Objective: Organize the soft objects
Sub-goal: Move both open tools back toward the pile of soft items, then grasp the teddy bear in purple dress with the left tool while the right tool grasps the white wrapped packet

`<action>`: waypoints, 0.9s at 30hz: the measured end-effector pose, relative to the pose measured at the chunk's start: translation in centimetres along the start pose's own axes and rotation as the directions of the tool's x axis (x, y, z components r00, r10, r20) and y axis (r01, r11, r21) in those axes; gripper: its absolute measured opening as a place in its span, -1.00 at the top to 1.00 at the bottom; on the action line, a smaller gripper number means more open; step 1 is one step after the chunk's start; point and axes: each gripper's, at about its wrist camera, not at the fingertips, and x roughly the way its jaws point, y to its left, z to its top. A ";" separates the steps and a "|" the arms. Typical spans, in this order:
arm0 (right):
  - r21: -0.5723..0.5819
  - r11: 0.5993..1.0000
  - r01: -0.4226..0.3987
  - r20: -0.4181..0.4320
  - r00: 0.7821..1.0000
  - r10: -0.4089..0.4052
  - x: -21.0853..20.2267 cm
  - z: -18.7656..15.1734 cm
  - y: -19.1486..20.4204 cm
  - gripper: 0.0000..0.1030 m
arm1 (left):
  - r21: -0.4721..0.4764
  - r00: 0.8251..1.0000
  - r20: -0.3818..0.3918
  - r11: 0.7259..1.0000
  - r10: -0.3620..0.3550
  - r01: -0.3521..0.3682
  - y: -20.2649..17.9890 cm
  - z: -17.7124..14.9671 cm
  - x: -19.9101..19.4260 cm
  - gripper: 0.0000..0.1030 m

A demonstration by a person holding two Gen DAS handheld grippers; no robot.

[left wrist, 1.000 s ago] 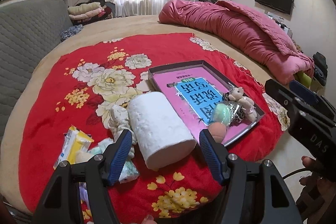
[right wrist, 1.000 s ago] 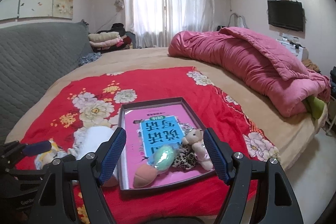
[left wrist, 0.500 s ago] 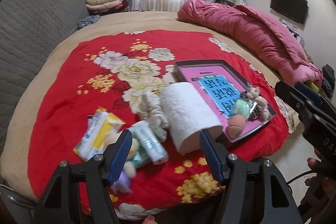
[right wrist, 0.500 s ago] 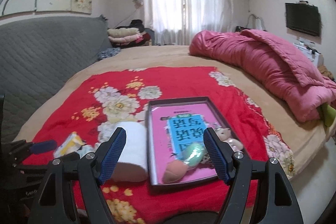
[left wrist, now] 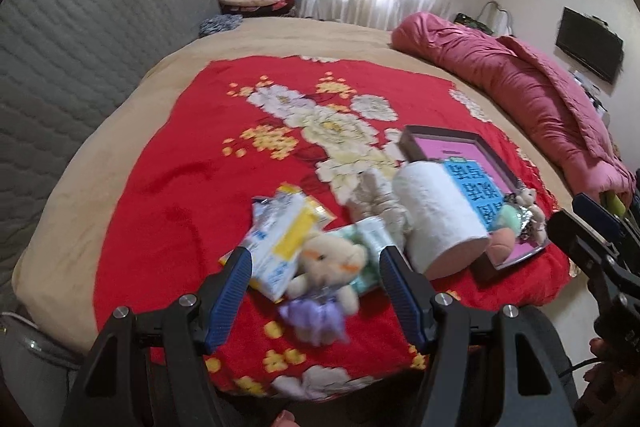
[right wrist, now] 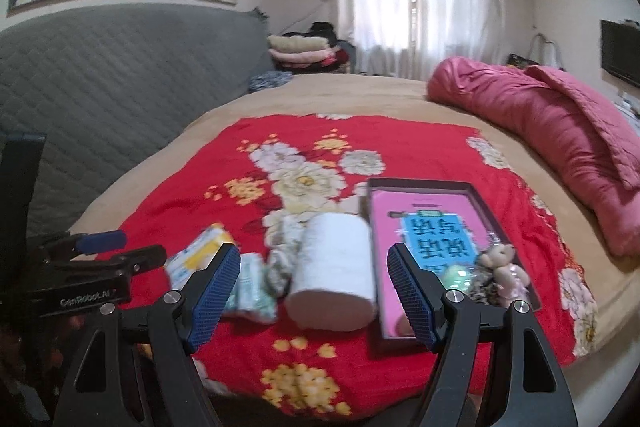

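On a red floral blanket [left wrist: 180,163] lie a cream teddy in a purple dress [left wrist: 324,267], a yellow-white tissue pack [left wrist: 280,239], a green tissue pack [left wrist: 372,243], a rolled cream cloth [left wrist: 376,199] and a white paper roll [left wrist: 436,215]. A dark tray [right wrist: 420,187] with a pink-blue lining holds a small teddy [right wrist: 504,267], a green ball [right wrist: 456,277] and a peach sponge [left wrist: 502,239]. My left gripper [left wrist: 316,291] is open, with the purple-dress teddy between its fingers. My right gripper [right wrist: 316,291] is open in front of the paper roll [right wrist: 332,279].
The blanket lies on a beige bed [left wrist: 280,35]. A pink quilt [left wrist: 520,83] is heaped at the right. A grey quilted headboard [right wrist: 100,75] runs along the left, with folded clothes [right wrist: 300,51] at the far end. The bed's near edge lies just below both grippers.
Both grippers have swung left. The paper roll has gone from between the left fingers to their right, and the teddy now sits there. The right gripper now faces the roll, not the tray.
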 end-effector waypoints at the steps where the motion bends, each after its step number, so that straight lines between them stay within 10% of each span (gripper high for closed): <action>1: -0.006 1.000 -0.013 -0.006 1.000 0.013 0.1 -0.1 0.5 -0.50 | -0.010 1.000 -0.006 1.000 0.005 -0.005 0.6 -0.2 0.0 -0.28; 11: -0.054 0.995 -0.078 -0.054 0.996 0.075 1.1 -0.7 2.9 -0.50 | -0.052 0.999 -0.044 0.998 0.023 -0.026 3.5 -1.8 0.3 -0.28; 27: -0.118 0.980 -0.162 -0.186 0.973 0.138 4.2 -3.5 4.7 -0.50 | -0.083 0.969 -0.201 0.988 -0.143 0.129 2.3 -4.2 4.6 -0.28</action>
